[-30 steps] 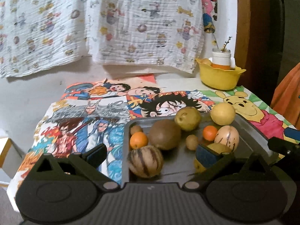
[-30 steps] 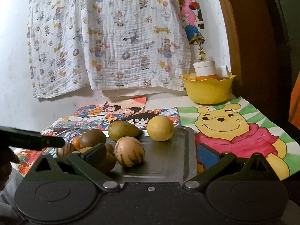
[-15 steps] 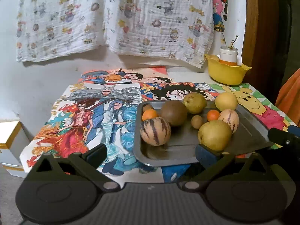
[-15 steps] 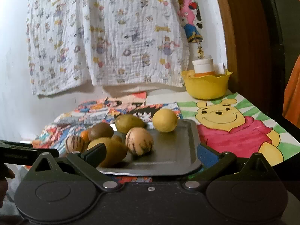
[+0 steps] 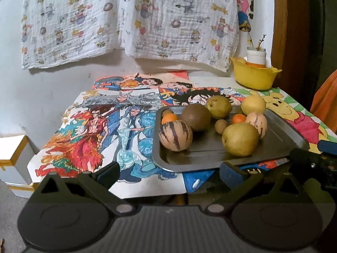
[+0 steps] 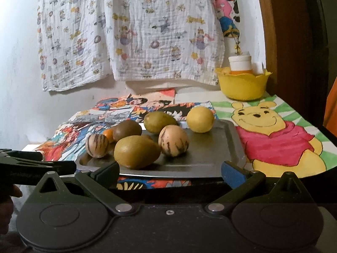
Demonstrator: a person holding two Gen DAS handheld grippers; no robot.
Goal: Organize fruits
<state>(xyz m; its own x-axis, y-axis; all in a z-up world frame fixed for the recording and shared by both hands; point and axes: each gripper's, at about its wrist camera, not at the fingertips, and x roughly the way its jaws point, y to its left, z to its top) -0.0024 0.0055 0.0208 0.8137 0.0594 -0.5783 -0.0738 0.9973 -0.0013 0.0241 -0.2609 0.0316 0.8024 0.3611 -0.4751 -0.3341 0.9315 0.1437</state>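
Holding nothing: both grippers, jaws wide.
Left gripper (image 5: 168, 174): before the tray's (image 5: 282, 126) near edge.
Right gripper (image 6: 169, 174): facing the pear (image 6: 137, 155).
Fruit: grouped on tray.

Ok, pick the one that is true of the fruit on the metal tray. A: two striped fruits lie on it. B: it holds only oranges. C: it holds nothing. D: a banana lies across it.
A: the left wrist view shows two striped fruits, one near the tray's front left and one toward its right, among other fruit.
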